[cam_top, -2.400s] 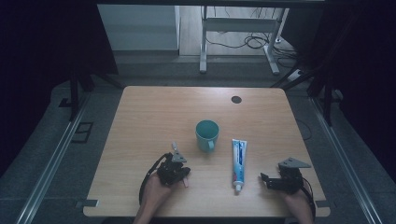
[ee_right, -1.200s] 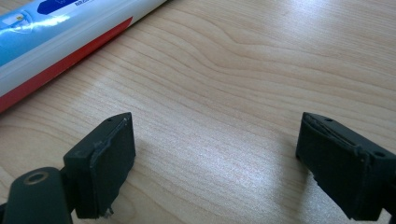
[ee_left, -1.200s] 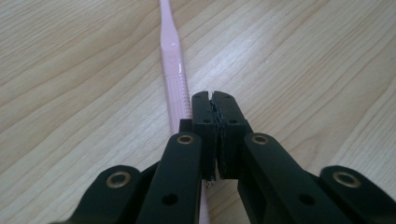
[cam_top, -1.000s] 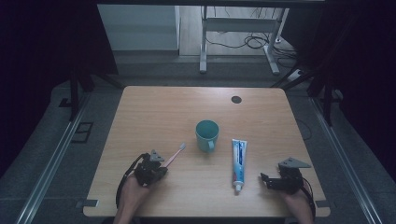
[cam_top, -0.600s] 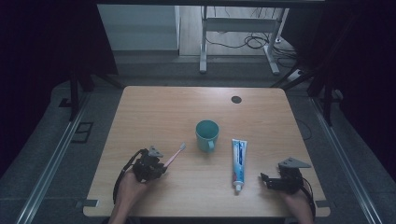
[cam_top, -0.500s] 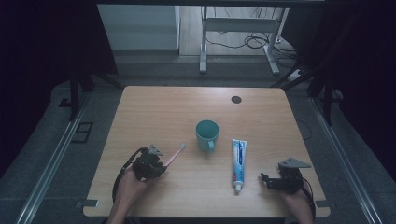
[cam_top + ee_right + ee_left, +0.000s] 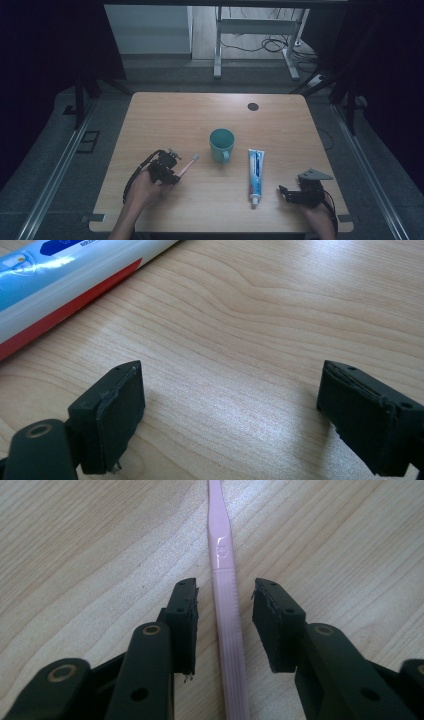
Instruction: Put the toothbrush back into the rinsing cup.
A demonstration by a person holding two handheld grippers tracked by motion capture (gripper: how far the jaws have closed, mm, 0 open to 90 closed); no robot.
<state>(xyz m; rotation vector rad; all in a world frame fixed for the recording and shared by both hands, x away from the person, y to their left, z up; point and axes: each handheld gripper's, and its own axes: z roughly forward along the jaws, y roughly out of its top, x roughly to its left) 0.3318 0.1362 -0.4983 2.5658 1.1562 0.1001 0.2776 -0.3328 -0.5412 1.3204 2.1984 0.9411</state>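
Note:
A pink toothbrush (image 7: 187,164) lies flat on the wooden table (image 7: 175,115), its head pointing toward the teal cup (image 7: 221,142). My left gripper (image 7: 173,173) sits at its handle end. In the left gripper view the handle (image 7: 223,580) runs between the jaws with a gap on each side. Those jaws have just been opening, and the left gripper (image 7: 225,592) is open. A toothpaste tube (image 7: 255,172) lies right of the cup. My right gripper (image 7: 284,192) rests open near the tube's cap end, with bare wood between its jaws (image 7: 230,405) and the tube (image 7: 60,275) at the upper left.
A small black round spot (image 7: 253,106) marks the far right part of the table. Dark floor and rails surround the table, with a metal stand and cables beyond its far edge.
The toothbrush, earlier held up over the table by the left gripper, now lies flat left of the cup. The left hand has shifted slightly. The right gripper has kept still.

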